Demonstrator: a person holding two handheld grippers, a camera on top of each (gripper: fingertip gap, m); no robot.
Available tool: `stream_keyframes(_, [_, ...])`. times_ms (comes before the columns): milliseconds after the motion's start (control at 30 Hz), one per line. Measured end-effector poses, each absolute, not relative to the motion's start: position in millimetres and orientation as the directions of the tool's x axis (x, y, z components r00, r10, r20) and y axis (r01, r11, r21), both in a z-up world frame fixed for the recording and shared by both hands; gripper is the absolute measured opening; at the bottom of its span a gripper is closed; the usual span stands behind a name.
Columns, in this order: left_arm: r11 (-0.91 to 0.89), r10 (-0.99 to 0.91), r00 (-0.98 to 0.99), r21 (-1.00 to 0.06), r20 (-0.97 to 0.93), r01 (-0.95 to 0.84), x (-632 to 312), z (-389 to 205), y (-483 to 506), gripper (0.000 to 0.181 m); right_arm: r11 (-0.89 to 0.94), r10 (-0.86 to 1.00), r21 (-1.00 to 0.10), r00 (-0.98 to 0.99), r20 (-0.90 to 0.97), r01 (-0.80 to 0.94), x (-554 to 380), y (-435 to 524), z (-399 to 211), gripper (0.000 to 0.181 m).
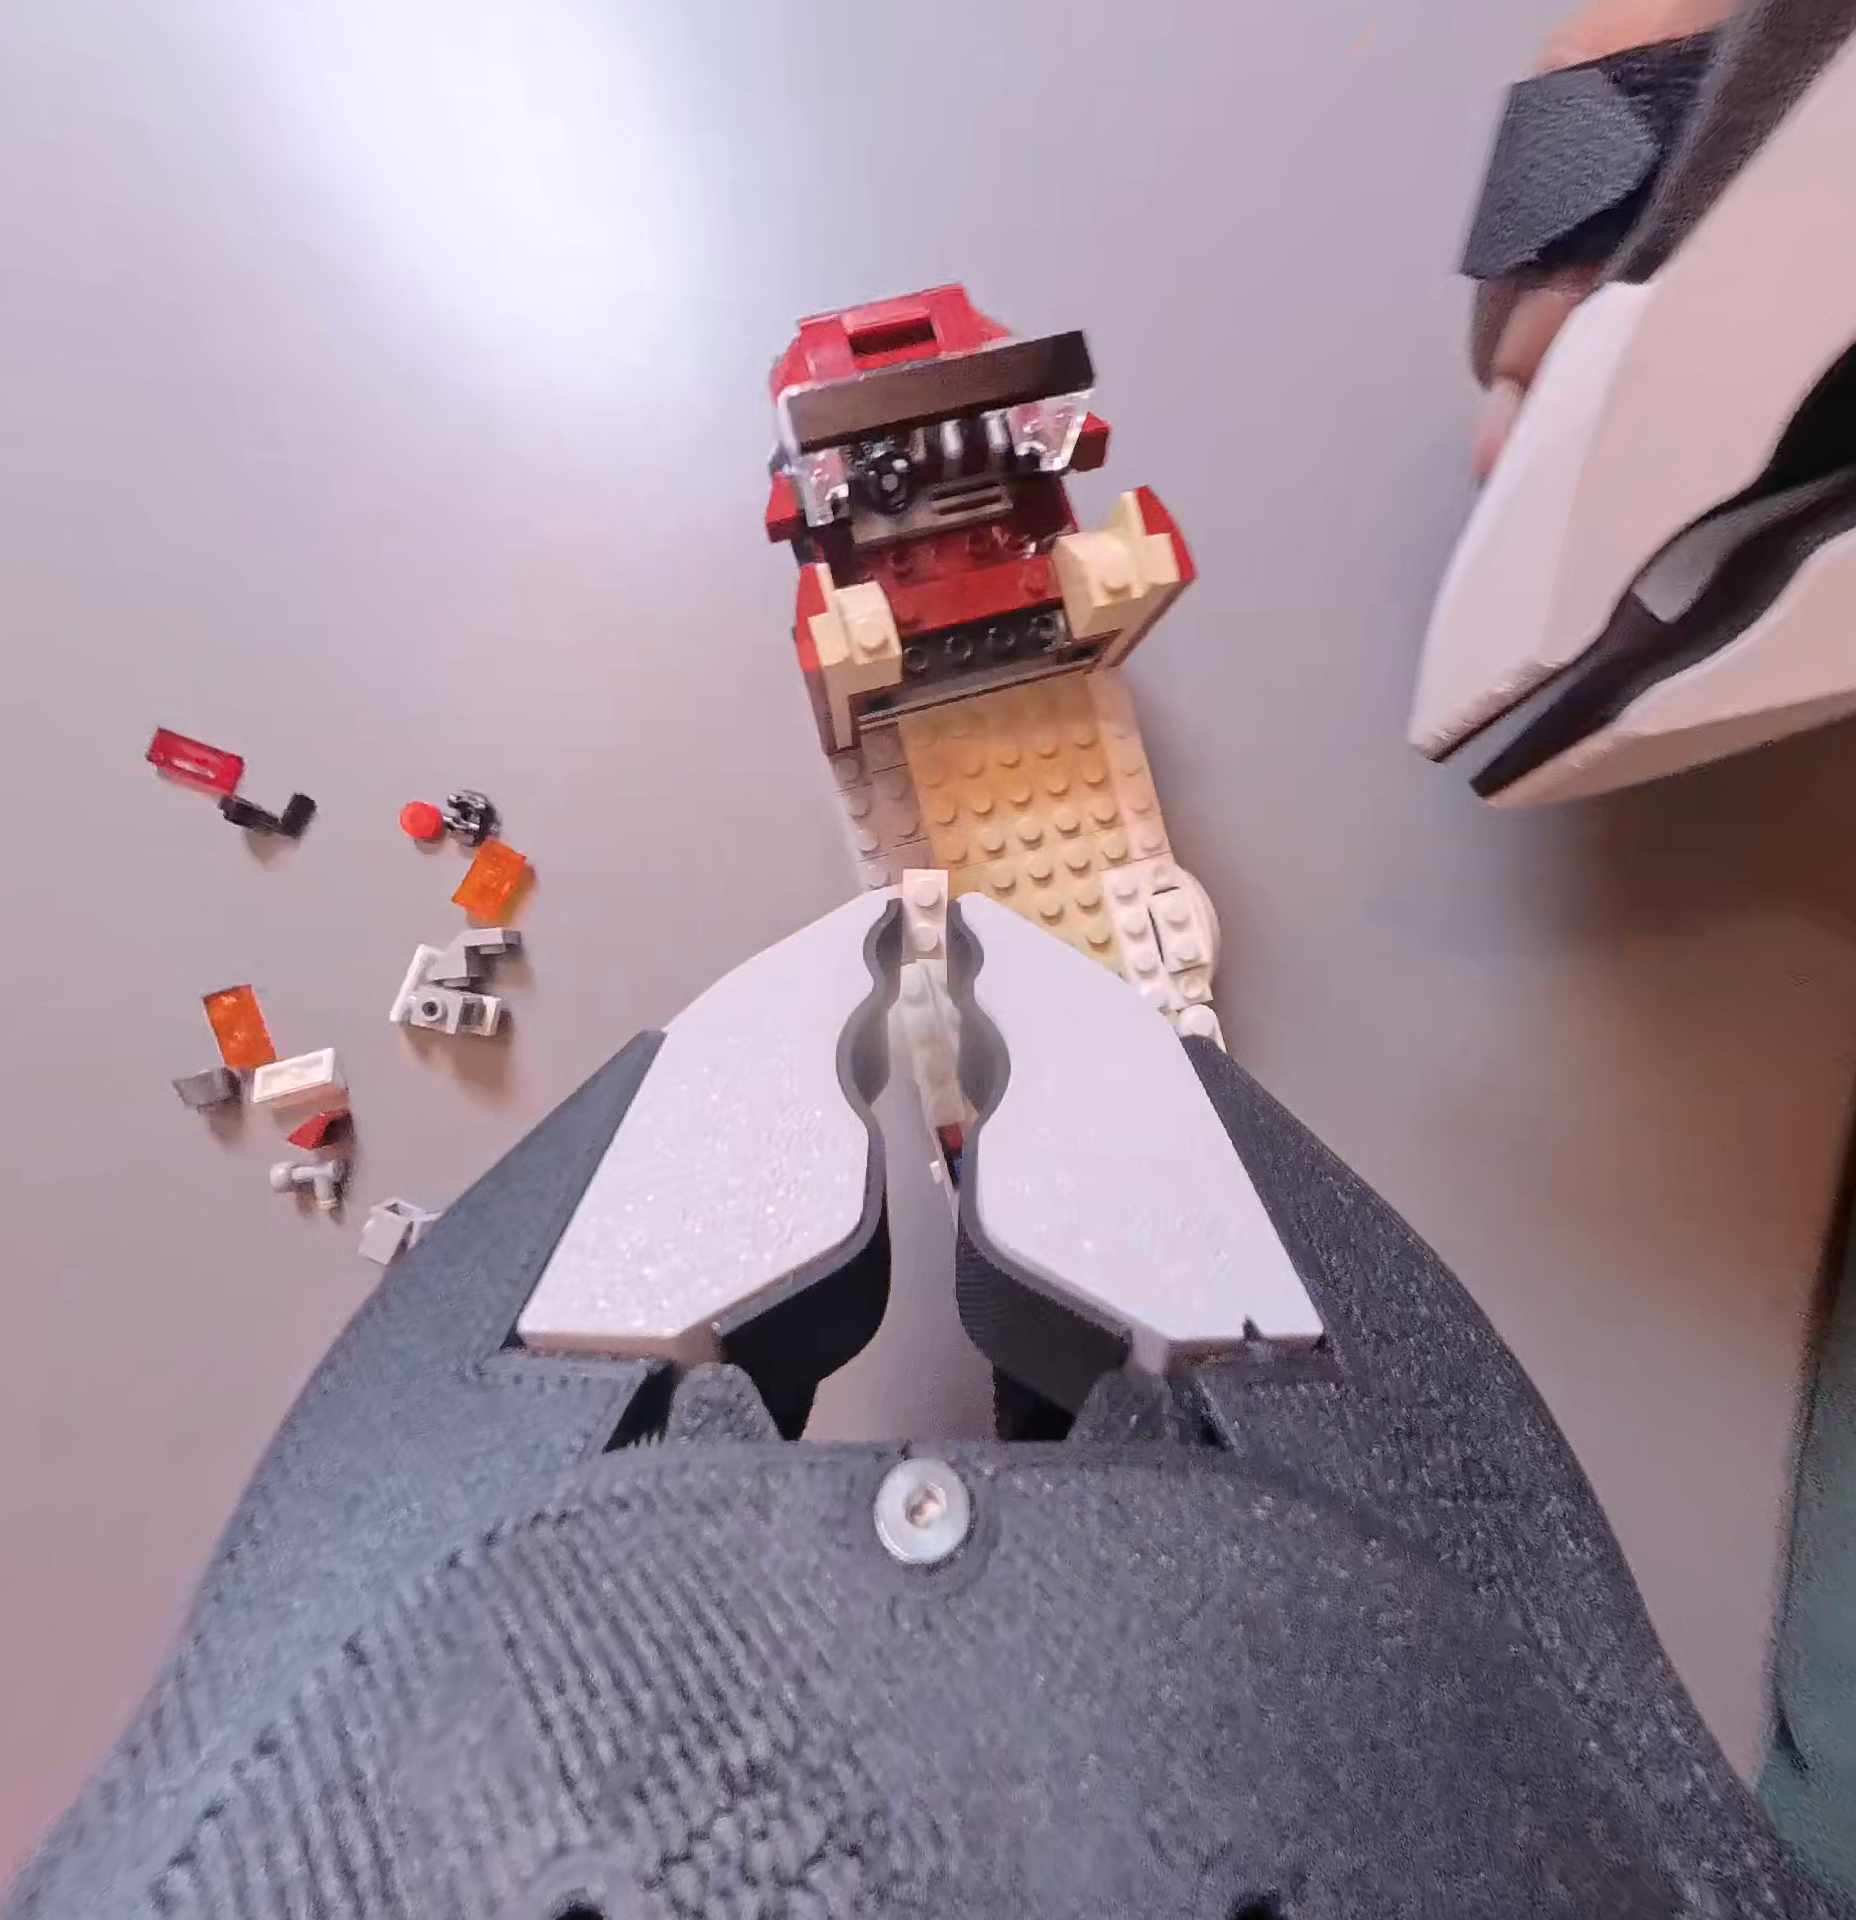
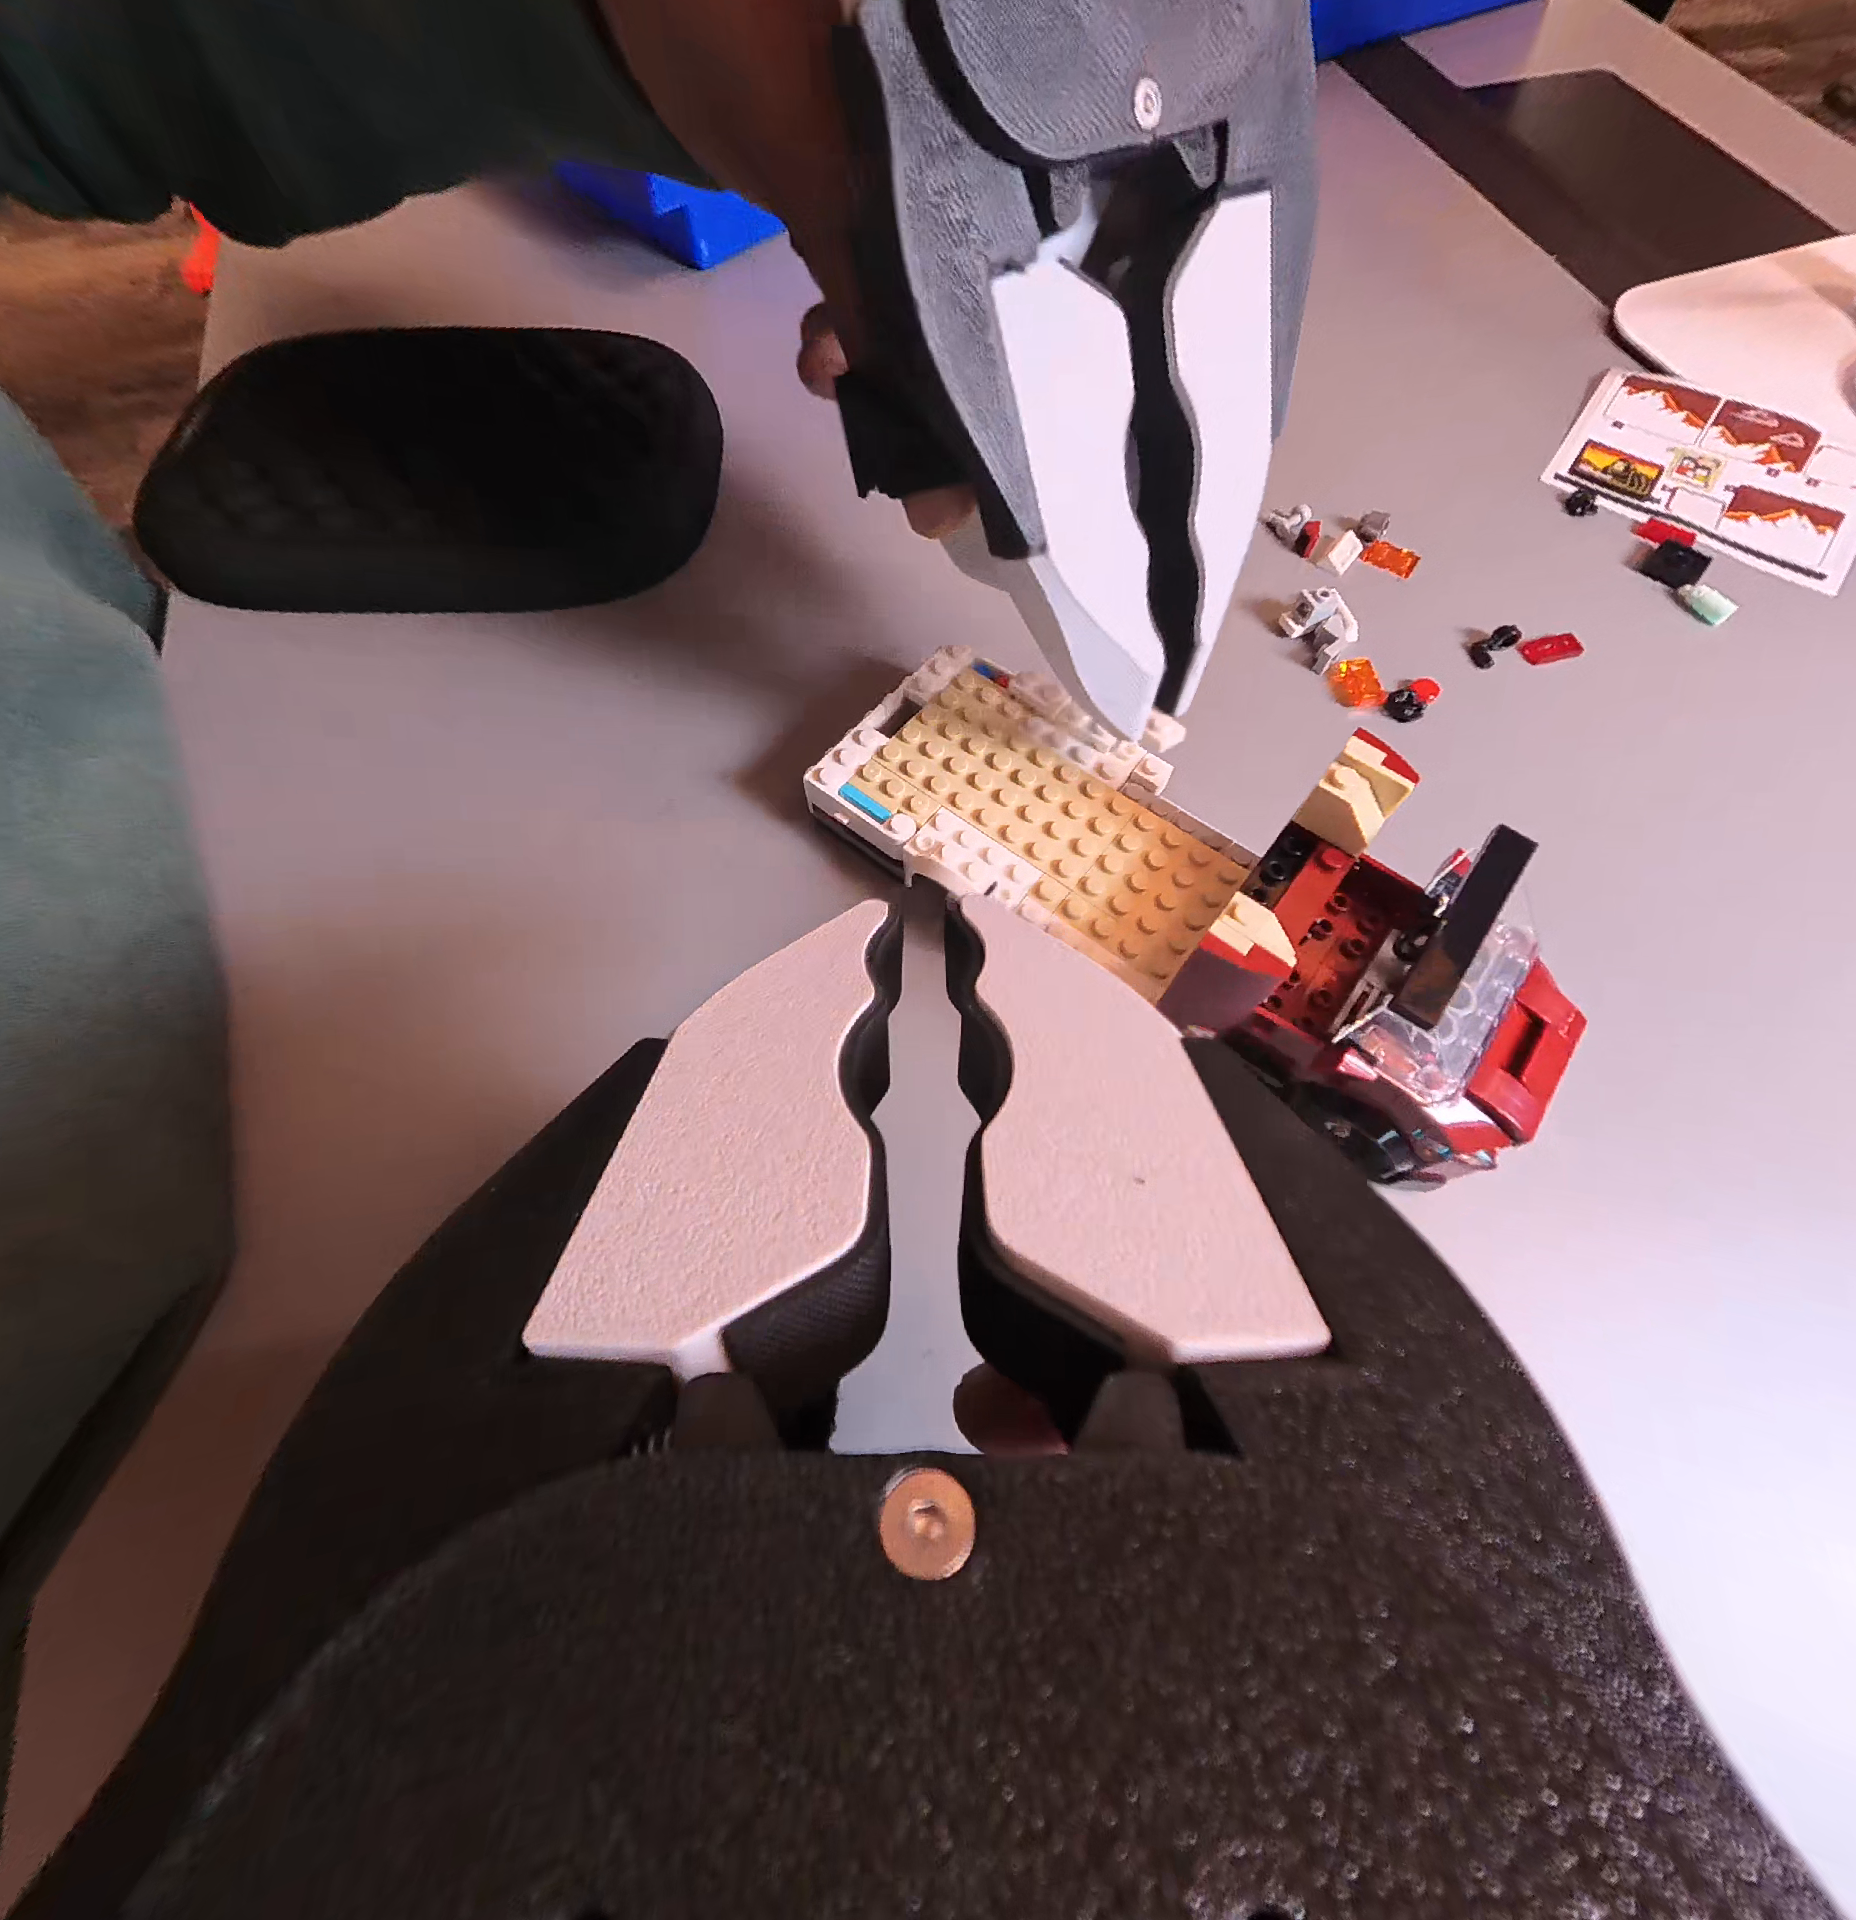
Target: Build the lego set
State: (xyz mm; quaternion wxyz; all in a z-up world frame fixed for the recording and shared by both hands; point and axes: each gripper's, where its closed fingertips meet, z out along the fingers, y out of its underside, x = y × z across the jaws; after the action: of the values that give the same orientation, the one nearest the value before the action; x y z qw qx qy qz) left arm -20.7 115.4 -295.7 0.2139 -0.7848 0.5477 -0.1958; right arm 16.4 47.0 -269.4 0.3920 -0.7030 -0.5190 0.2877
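The Lego truck (image 1: 1017,790) lies on the grey table, with a tan studded bed and a dark red cab (image 1: 934,457) at its far end. My left gripper (image 1: 925,914) is shut on a small white plate (image 1: 924,902) and holds it at the near left edge of the bed. In the right wrist view the left gripper (image 2: 1163,707) comes down from above and presses that white plate (image 2: 1165,729) onto the far rim of the truck (image 2: 1049,821). My right gripper (image 2: 924,914) hovers just in front of the bed, its jaws drawn to a narrow slit with nothing between them.
Loose small pieces (image 1: 456,935) in orange, grey, red and black lie left of the truck; they also show in the right wrist view (image 2: 1350,613). A sticker sheet (image 2: 1724,478), a white dish (image 2: 1755,301), a black case (image 2: 425,468) and a blue block (image 2: 685,218) lie farther off. Some 9 centimetres of space lies between my two pairs of fingers. About 8 centimetres separates my left fingertips from the dark red cab (image 1: 934,457).
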Motion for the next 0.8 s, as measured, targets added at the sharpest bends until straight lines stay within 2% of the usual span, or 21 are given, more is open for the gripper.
stream_keyframes(333, [-0.424, -0.902, 0.412, -0.455, 0.133, -0.783, -23, -309, 120, 0.008, -0.216, 0.951, -0.856, 0.302, -0.074, 0.47, 21, 43, -267, 0.007])
stream_keyframes(800, [-0.415, -0.905, 0.41, -0.445, 0.115, -0.793, -24, -311, 119, 0.008, -0.207, 0.951, -0.857, 0.304, -0.062, 0.472, 23, 40, -266, 0.007])
